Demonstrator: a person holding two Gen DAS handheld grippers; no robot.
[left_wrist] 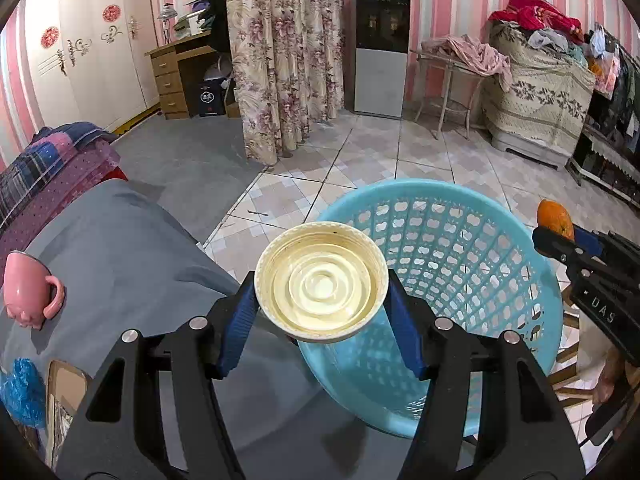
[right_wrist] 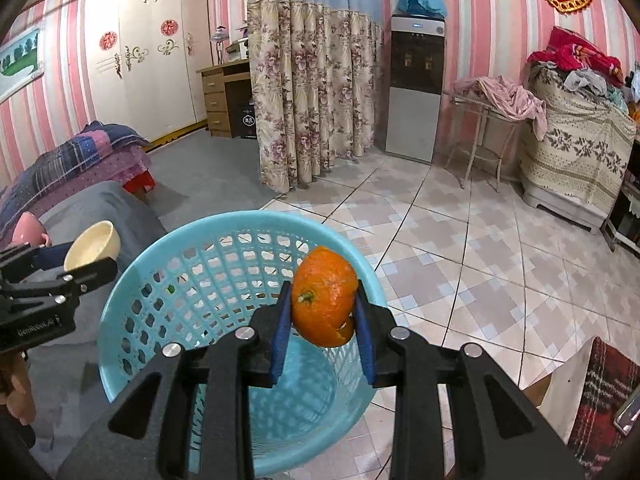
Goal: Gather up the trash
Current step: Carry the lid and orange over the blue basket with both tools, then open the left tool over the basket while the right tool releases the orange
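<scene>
My left gripper is shut on a cream round plastic lid, hollow side facing the camera, its blue pads pressing on both sides. The lid hangs over the near left rim of a light blue lattice basket standing on the tiled floor. My right gripper is shut on an orange fruit peel with a green stem, held over the basket's open mouth. In the left wrist view the right gripper and its orange peel sit at the basket's right. In the right wrist view the left gripper and lid are at the left.
A grey-covered surface left of the basket bears a pink mug, a crumpled blue bag and a carton. A plaid-cushioned chair stands at the right. Farther off are a floral curtain and a water dispenser.
</scene>
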